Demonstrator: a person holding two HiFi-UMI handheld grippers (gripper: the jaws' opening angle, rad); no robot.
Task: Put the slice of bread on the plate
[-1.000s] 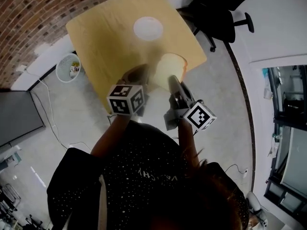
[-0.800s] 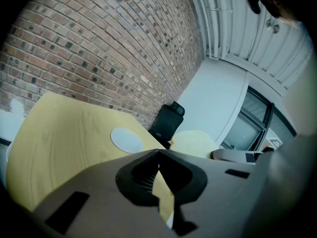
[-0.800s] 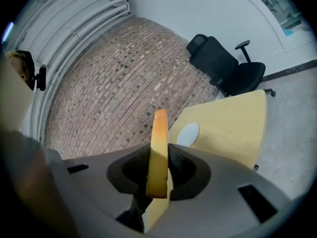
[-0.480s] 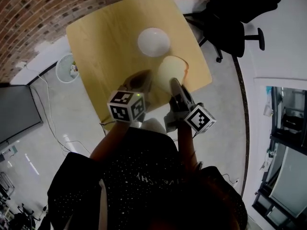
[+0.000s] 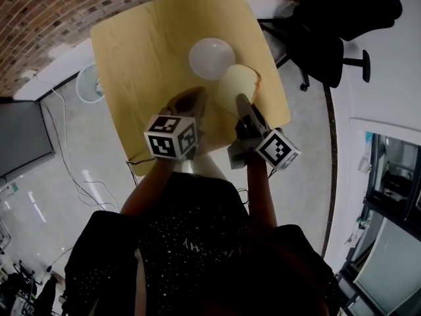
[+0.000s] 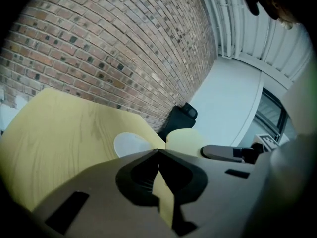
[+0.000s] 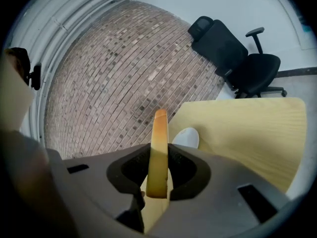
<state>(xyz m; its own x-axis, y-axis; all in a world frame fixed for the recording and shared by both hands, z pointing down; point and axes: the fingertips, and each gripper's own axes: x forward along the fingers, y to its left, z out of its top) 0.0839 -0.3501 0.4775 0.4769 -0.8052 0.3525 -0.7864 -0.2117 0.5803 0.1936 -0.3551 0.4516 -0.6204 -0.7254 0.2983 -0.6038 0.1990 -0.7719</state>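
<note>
A pale slice of bread (image 5: 235, 84) stands on edge in my right gripper (image 5: 241, 103), whose jaws are shut on its lower part. In the right gripper view the bread (image 7: 160, 133) rises edge-on between the jaws, crust at the top. It hangs over the yellow table (image 5: 141, 48), just right of and nearer than the white plate (image 5: 210, 58), which holds nothing. My left gripper (image 5: 189, 101) hovers beside it to the left, jaw tips touching with nothing held (image 6: 158, 151). The left gripper view shows the plate (image 6: 130, 144) and the bread (image 6: 185, 140) ahead.
A black office chair (image 5: 329, 35) stands beyond the table's right edge, also in the right gripper view as a chair (image 7: 233, 48). A white wire basket (image 5: 89, 87) sits on the floor left of the table. A brick wall runs behind.
Both grippers have moved forward over the table toward the plate and slightly down. The bread, still held, now sits close to the plate's near right rim.
</note>
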